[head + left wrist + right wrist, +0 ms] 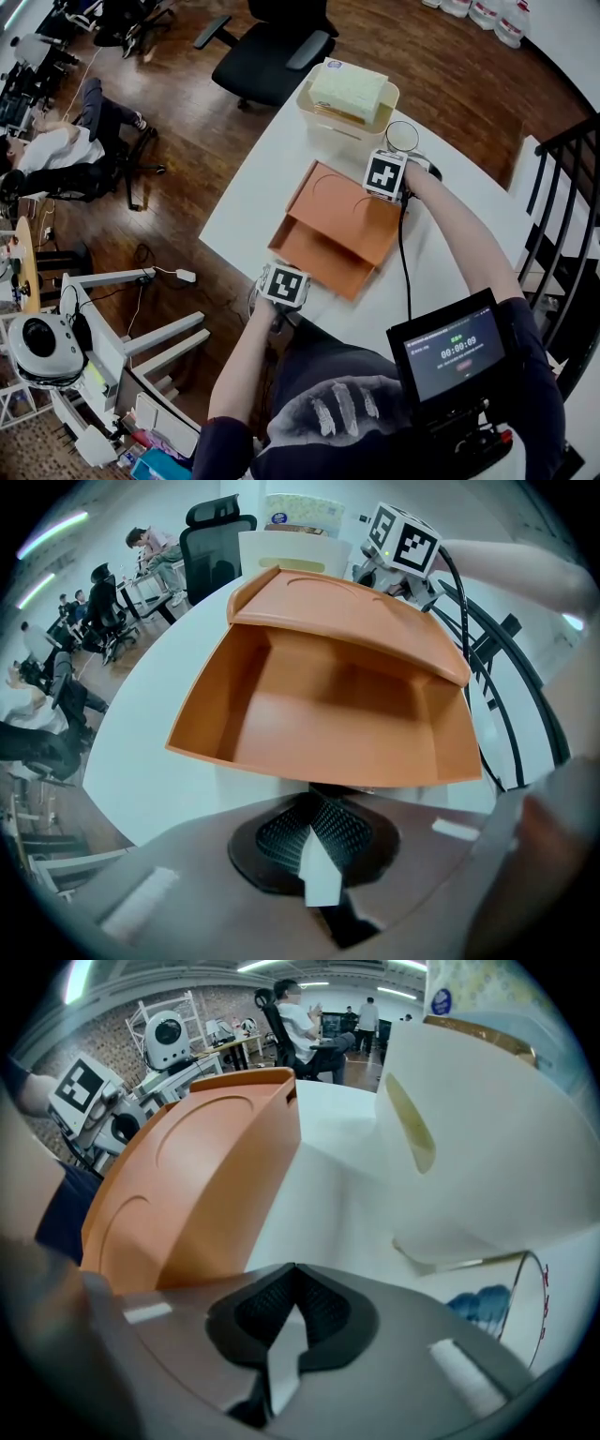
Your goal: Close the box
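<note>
An orange box [323, 255] lies on the white table [253, 197], its hinged lid [352, 211] tilted over the empty base. In the left gripper view the lid [347, 611] stands raised above the bare inside of the base [328, 714]. My left gripper [284, 286] is at the box's near edge, shut and holding nothing, with its tips [314, 803] just under the front rim. My right gripper [385, 175] is at the lid's far right corner, also shut and empty [293, 1283]. The lid's outer face [197, 1176] fills the left of the right gripper view.
A white bin [323, 117] holding a pale green pack stands just behind the box, close to the right gripper [487, 1129]. A glass [402, 137] sits beside it. An office chair [267, 52] is beyond the table and a stair railing [562, 187] at right.
</note>
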The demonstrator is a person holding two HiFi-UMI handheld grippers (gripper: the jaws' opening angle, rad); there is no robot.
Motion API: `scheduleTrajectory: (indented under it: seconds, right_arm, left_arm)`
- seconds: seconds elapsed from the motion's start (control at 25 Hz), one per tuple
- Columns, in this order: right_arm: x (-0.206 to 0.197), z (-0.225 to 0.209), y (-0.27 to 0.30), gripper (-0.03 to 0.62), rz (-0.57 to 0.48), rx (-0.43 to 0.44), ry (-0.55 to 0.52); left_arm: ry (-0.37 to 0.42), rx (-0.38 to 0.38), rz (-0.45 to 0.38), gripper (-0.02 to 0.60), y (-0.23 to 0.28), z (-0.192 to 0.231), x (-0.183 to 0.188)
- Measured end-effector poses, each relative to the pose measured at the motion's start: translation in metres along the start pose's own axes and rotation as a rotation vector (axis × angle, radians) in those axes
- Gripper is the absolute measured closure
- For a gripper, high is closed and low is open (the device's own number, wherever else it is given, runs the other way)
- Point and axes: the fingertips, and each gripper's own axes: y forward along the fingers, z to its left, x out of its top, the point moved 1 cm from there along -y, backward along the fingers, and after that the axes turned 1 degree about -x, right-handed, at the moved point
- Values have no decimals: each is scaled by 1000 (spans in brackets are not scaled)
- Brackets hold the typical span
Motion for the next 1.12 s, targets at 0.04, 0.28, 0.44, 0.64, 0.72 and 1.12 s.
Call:
scheduleTrajectory:
  seconds: [0.04,0.28,0.44,0.64,0.72,1.12]
  right_arm:
    - [0,0,0,588,3,-1,-1]
    - [-3,1,0,588,17,0,10]
    - [-1,1,-1,588,23,6,-6]
    - [-1,0,0,588,13,5,1]
    - [-1,0,0,588,10,0,10]
    - [-3,-1,-1,588,31,0,-19]
  left_arm:
    - [0,4,-2,566,-1,1,1]
    - [-14,-46,-11,566,5,-6,2]
    - [-1,-16,-4,566,-1,-1,5]
    - [-6,-31,-7,566,4,-3,6]
    - [-11,-46,-8,566,6,-4,6]
    - [8,-29,-12,566,2,-1,11]
